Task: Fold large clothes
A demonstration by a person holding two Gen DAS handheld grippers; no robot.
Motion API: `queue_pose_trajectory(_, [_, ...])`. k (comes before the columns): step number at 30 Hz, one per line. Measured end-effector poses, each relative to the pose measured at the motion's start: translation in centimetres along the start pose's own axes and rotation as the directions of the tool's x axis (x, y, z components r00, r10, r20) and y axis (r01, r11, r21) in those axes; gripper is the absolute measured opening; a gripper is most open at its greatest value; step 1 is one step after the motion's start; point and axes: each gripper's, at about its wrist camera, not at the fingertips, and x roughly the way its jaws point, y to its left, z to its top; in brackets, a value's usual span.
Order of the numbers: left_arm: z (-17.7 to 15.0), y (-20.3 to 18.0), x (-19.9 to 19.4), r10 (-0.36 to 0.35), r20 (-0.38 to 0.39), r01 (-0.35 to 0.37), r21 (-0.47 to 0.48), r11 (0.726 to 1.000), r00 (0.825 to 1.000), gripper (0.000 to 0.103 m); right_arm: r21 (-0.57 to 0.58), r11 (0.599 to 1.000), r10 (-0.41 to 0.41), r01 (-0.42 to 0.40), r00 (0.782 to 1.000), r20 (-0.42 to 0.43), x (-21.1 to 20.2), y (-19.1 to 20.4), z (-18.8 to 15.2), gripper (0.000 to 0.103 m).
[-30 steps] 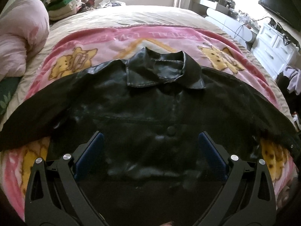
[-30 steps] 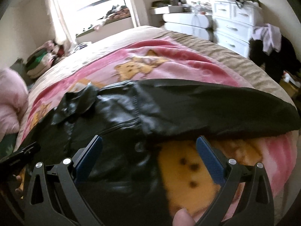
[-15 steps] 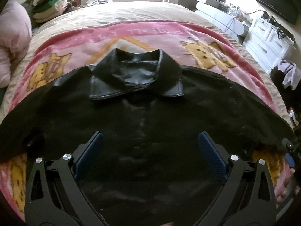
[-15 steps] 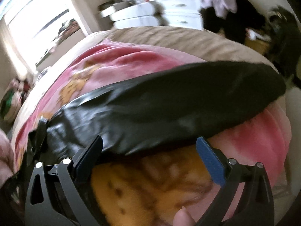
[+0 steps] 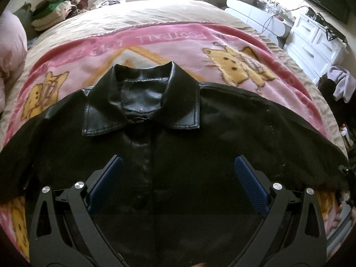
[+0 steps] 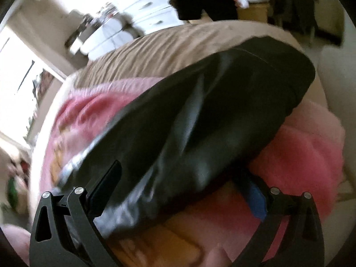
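Collar (image 5: 142, 102) in left view only; sleeve (image 6: 222, 115) in right.

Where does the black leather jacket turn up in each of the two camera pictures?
Left wrist view: the black jacket fills the middle, collar up, lying flat.
Right wrist view: only one sleeve shows, running diagonally across the centre.
Shared landmark: the pink cartoon blanket under it.
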Motion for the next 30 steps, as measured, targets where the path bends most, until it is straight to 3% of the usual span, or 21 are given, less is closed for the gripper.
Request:
queue_pose_trajectory(5, [0.3,0.3,0.2,-0.013,-0.007,0.013,-0.013,1.0,1.0,0.094,0.139,0.982,0.12,-0.13,0.99,0.08,0.3,-1.4,1.4,0.096])
queue_pose_trajectory(7, [0.4,0.7,0.1,-0.027,-0.006,0.027,-0.021,0.999,1.0,0.094,0.172,0.97,0.155,-0.173,0.981,0.116,0.1,-1.5,1.7,0.072])
queue_pose_trajectory(9, [0.5,1.2,-0.3,-0.041,0.001,0.041,-0.03,0.999,0.999,0.094,0.155,0.959,0.218,-0.236,0.968,0.121,0.1,-0.9,2.2,0.03])
queue_pose_trajectory(11, [0.8,1.7,-0.9,-0.046,0.012,0.047,-0.035,0.998,0.999,0.094,0.117,0.95,0.273,-0.289,0.952,0.136,-0.4,0.3,2.4,0.013])
queue_pose_trajectory(16, [1.2,3.2,-2.1,-0.05,0.036,0.052,-0.059,0.997,0.998,0.094,-0.069,0.928,0.373,-0.367,0.91,0.178,-3.7,5.9,2.7,0.009])
queue_pose_trajectory(20, [1.4,4.6,-3.1,-0.054,0.05,0.059,-0.089,0.994,0.997,0.094,-0.209,0.877,0.466,-0.432,0.871,0.153,-6.2,11.2,2.3,0.009])
queue_pose_trajectory(24, [1.6,6.4,-4.4,-0.058,0.069,0.065,-0.114,0.991,0.996,0.094,-0.351,0.799,0.551,-0.488,0.828,0.104,-8.9,16.8,0.1,0.009])
queue_pose_trajectory(30, [1.9,10.4,-6.9,-0.079,0.113,0.099,-0.186,0.977,0.99,0.094,-0.542,0.632,0.639,-0.553,0.768,-0.038,-12.1,25.1,-5.5,0.008])
